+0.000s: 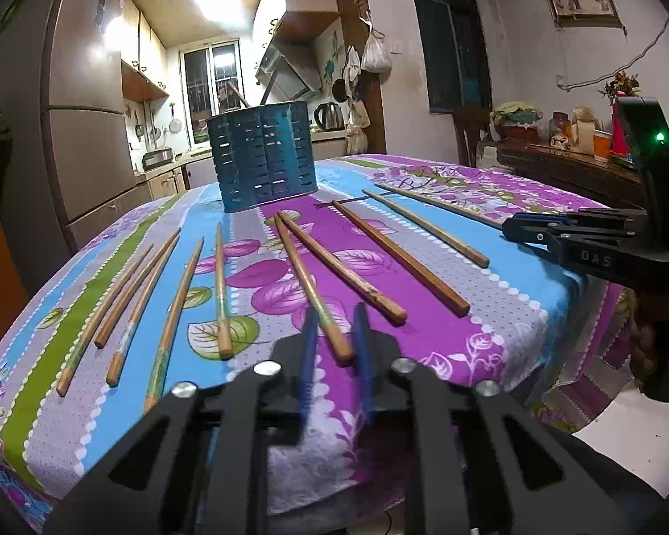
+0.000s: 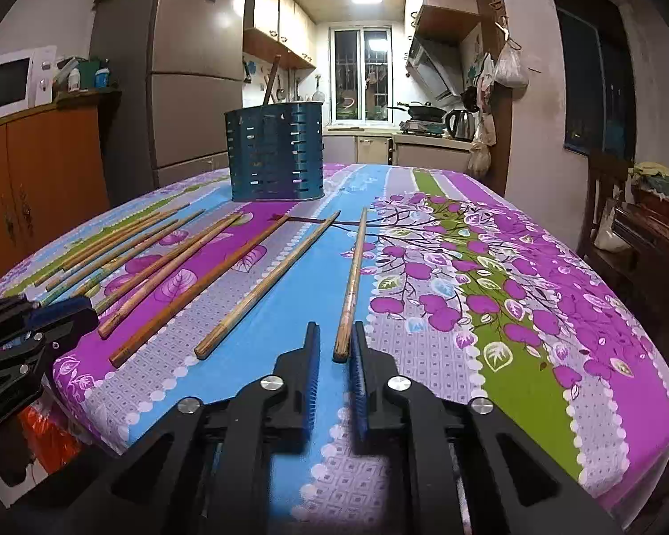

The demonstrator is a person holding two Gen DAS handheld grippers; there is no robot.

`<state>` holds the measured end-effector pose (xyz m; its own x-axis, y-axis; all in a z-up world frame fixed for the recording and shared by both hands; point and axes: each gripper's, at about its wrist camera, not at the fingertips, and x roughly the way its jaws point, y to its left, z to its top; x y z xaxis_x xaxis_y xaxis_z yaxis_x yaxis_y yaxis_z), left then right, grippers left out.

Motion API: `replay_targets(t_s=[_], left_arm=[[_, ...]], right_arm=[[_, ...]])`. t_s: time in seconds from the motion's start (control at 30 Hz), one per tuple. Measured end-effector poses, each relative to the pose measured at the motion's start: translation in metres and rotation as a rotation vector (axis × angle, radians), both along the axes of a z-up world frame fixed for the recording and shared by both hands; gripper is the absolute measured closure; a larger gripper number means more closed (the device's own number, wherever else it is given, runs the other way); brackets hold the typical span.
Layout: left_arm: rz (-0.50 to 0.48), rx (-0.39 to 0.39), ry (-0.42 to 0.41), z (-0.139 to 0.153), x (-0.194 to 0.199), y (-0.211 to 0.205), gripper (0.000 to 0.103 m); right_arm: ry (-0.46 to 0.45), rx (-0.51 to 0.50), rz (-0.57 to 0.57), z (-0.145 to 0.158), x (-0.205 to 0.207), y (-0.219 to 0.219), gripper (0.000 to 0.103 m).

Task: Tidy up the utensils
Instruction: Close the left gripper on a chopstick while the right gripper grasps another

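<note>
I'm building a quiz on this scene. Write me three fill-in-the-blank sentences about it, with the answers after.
1. The loose chopsticks lie on a flowered ____.
2. The holder at the far end of the table is ____ in colour.
3. The near end of the rightmost chopstick lies between the fingers of the ____ gripper.

Missing words: tablecloth; blue; right

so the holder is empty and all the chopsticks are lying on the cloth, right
Not quite. The holder is not empty: the right wrist view shows one stick already standing in it. The other chopsticks do lie on the cloth.
</note>
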<state>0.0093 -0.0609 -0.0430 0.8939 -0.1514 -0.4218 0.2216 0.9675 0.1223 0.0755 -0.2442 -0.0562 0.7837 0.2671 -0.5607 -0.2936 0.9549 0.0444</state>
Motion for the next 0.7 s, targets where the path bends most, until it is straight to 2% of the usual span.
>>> replay_targets(t_s=[0.23,0.4,0.7], left_arm=[[0.013,-0.010,-0.005,0.000,-0.001,0.003,0.093],[0.023,-0.010,-0.007,0.002,-0.003,0.006,0.097],[0.040,-0.023,-0.076,0.030,-0.013,0.012,0.098]], right_arm=[[-0.018,0.027,-0.025,-0.001,-0.005,-0.003,0.095],[-0.031,0.038,-0.038,0.003,-0.006,-0.007,0.095],[-0.109,0.024,-0.021,0.043,-0.012,-0.014,0.096]])
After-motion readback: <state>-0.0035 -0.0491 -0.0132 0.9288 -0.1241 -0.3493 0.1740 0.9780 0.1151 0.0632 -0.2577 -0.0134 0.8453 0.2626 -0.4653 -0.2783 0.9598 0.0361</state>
